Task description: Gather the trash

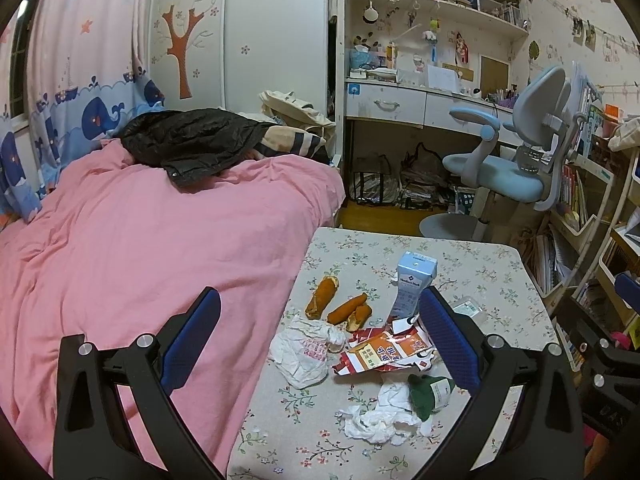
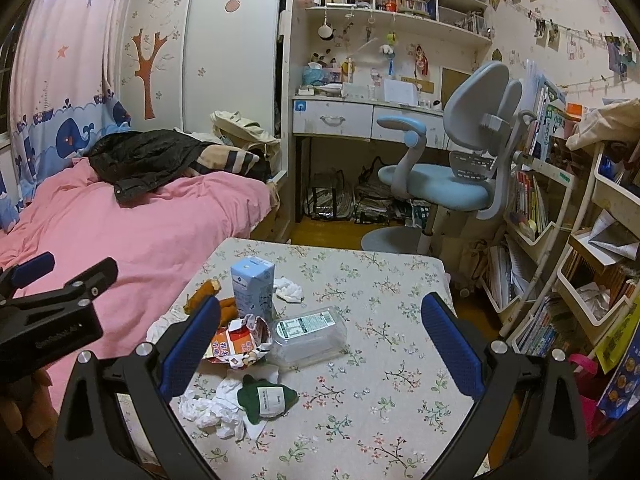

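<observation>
Both hand-held grippers, left (image 1: 320,344) and right (image 2: 320,344), hang spread and empty, so we start with the nearest crumpled tissue (image 2: 216,408) on the worktop (image 2: 380,400), closing low around it.

A: What are the left gripper (image 1: 320,320) fingers made of?
B: Matt black plastic arms with shiny metal bolts; the pads (image 1: 448,340) are blue with a fine rough, dotted grip texture. The right gripper (image 2: 320,340) looks the same.
A: And between the fingers?
B: A table (image 2: 392,360) under matt flower-printed cloth. On it, a smooth light-blue milk carton (image 2: 253,286) of coated paper, a clear glossy plastic box (image 2: 308,334), and a torn, glossy printed red wrapper (image 1: 384,350).
A: Nearer the fingers' base?
B: Crumpled white tissue paper (image 1: 380,416), soft and matt, touching a green wrapper (image 2: 266,398) with a paper label.
A: Beyond the left finger?
B: Wrinkled matt pink bed cover (image 1: 140,240).
</observation>
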`<state>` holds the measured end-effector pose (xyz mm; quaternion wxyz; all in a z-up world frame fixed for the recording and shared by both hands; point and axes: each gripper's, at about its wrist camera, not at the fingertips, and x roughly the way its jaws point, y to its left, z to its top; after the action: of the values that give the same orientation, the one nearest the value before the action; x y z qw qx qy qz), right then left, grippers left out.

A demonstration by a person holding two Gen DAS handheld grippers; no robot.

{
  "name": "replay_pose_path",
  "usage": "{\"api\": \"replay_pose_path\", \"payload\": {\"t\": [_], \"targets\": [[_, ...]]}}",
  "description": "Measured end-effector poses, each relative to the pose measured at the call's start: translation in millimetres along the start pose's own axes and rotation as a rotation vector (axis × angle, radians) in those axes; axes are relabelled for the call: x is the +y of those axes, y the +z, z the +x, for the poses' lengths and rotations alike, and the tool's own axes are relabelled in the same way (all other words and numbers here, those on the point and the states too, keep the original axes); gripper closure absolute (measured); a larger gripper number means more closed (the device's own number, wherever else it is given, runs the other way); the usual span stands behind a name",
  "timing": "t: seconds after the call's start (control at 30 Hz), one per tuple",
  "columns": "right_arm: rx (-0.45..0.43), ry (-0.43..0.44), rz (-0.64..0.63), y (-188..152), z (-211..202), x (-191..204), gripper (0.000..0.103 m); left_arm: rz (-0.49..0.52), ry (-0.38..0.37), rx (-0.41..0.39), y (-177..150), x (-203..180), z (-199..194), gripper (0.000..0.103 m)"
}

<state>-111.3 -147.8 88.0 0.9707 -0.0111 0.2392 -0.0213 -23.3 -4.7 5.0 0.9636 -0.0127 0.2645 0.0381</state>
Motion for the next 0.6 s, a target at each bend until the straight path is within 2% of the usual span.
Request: {"api": "replay_pose_path", "payload": {"t": [0.27,0.6], "targets": [[0.012,-0.016,0.015,-2,7,-14,0.006,0.018,0.006,0.018,0,0,2,0.007],[0.090,0.009,0.010,-14,28,-22,0.006,0.089,0.002,0.071,-8,-13,15,0.007]]}}
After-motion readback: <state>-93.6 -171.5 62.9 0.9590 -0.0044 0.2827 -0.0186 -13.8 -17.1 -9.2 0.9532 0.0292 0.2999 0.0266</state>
